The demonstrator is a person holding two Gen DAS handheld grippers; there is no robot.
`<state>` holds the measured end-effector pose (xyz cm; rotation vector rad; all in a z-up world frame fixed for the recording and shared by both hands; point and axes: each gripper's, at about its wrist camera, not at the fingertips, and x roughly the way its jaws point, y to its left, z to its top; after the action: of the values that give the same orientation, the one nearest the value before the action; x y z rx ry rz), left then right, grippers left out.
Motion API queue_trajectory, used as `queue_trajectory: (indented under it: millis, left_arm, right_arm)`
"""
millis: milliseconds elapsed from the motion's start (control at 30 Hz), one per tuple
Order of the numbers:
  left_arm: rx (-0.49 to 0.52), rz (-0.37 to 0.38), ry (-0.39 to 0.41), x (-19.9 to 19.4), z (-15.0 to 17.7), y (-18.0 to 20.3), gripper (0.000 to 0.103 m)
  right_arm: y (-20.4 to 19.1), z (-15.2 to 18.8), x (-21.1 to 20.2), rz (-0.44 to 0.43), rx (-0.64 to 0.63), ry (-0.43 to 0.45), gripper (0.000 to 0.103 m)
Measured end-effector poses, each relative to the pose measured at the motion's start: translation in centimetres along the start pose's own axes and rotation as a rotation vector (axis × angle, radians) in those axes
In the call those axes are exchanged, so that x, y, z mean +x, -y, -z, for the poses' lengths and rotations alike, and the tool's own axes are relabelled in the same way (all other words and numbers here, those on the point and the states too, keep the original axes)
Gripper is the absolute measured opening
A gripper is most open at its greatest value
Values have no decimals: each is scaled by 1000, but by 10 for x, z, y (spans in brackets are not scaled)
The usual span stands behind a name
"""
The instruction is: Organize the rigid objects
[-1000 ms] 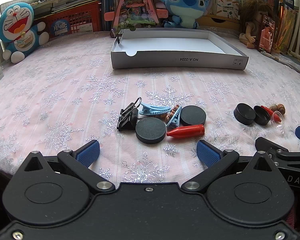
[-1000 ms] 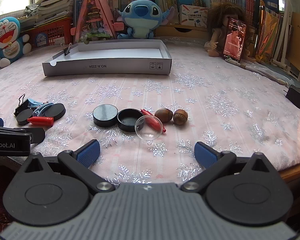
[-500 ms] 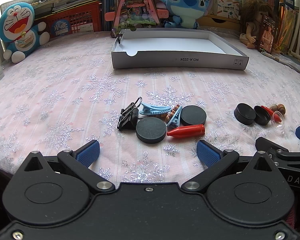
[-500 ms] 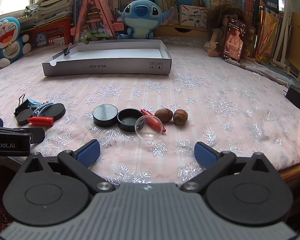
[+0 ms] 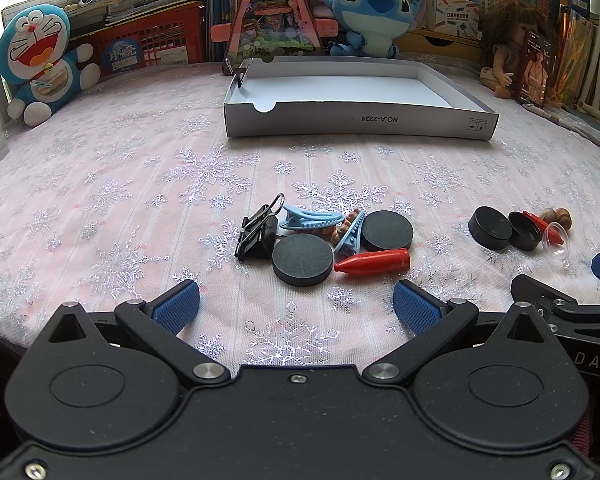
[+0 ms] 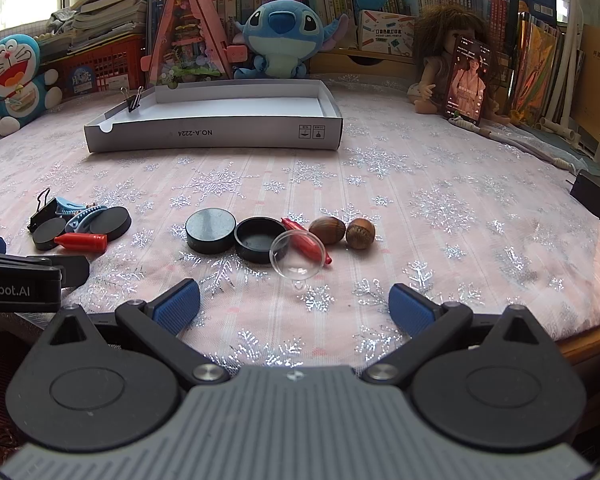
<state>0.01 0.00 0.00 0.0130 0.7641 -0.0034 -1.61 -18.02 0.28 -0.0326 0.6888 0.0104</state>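
Both hand-held grippers wait wide open and empty, low in their frames, with nothing yet in the white tray.

The left hand-held gripper (image 5: 296, 306) faces a tight pile at frame centre: a black disc (image 5: 303, 261), a red bullet-shaped piece (image 5: 374, 262), blue hair clips (image 5: 312, 218) and a binder clip (image 5: 256, 234), all touching. The right hand-held gripper (image 6: 294, 306) faces a second cluster: a black puck (image 6: 211, 230), an open black cap (image 6: 260, 238), a clear dome (image 6: 297, 258) and two acorns (image 6: 342, 231). The white tray (image 6: 220, 136) sits in the upper middle, well apart from both. The likely first step is a single pick: take an outlying piece such as the near disc, squeezing across its rim, so its neighbours are not dragged along; the dome looks slippery and may roll.
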Motion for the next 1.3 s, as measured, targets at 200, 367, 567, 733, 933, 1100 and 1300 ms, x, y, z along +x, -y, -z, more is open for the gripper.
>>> queue_trajectory:
  millis: [200,367,567,733,933,1100,1300]
  left_arm:
    - [0,0,0,0,0,0,103]
    - [0,-1,0,0,0,0,103]
    - [0,0,0,0,0,0,103]
    - [0,0,1,0,0,0,103]
    - [0,0,0,0,0,0,103]
    - [1,0,1,0,0,0,103]
    - [4,7,6,0,0,-1,103]
  right_arm:
    - [0,0,0,0,0,1,103]
    - [0,0,0,0,0,1,103]
    - [0,0,0,0,0,1,103]
    - [0,0,-1,0,0,2,103]
    - [0,0,-1,1,0,2,103]
    - [0,1,0,0,0,9,103]
    - [4,0,-1,-4,2,17,103]
